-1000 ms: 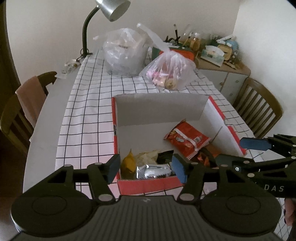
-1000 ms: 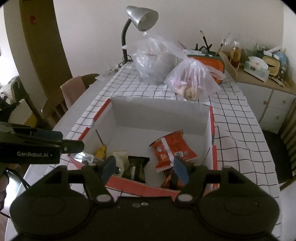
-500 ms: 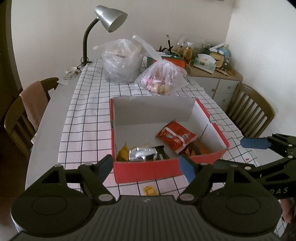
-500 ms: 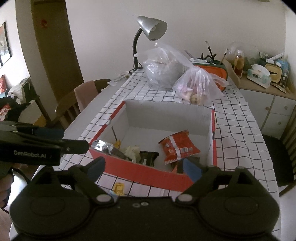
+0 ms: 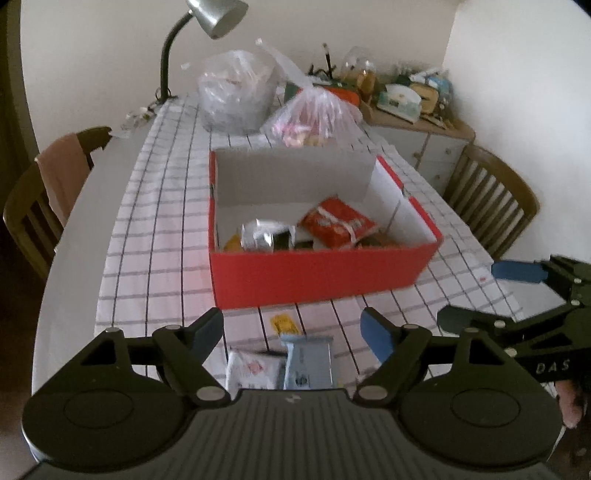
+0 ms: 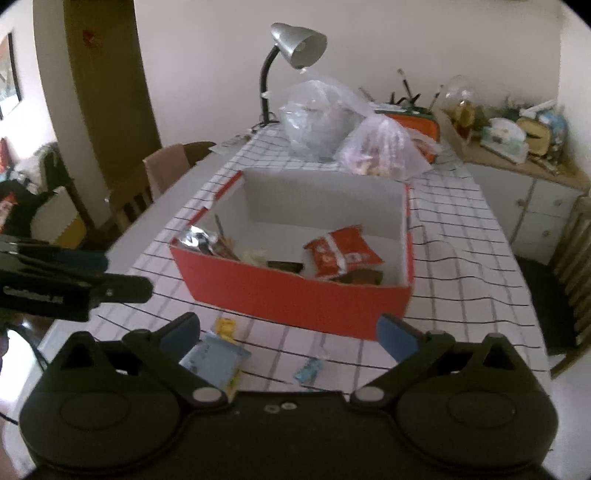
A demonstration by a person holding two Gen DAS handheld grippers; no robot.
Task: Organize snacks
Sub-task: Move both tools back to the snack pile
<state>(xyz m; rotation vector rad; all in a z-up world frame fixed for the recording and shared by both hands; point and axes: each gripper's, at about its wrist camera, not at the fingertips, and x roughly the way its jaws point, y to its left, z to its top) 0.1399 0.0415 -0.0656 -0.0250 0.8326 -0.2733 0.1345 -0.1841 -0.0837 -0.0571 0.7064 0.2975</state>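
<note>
Red cardboard forms the box (image 5: 317, 273) on the checked cloth (image 5: 162, 229), and it is the landmark for everything else. Inside it, toward its near wall, lie a red packet (image 5: 338, 225), a silver packet (image 5: 264, 236), a yellow packet (image 5: 233, 242) at the near-left corner and a dark packet (image 6: 284, 264); the far half of the box floor is bare white.

Just in front of the box on the cloth sits a small yellow sachet (image 5: 283, 324). Nearer the cameras than that lie a pale blue packet (image 5: 309, 360) and, touching its left side, a white packet (image 5: 251, 371). In the right wrist view a small blue sweet (image 6: 308, 369) lies in front of the box's near-right part.

Both tools hang in front of the box, above these loose snacks. The left gripper (image 5: 291, 332) has its jaws spread wide and holds nothing. The right gripper (image 6: 288, 334) is likewise wide apart and holds nothing.

Behind the box stand two clear plastic bags (image 5: 236, 92), the smaller one (image 5: 314, 118) touching its far wall. A grey lamp (image 5: 216, 16) leans over from behind the box on the left. Wooden chairs (image 5: 491, 199) flank the table.
</note>
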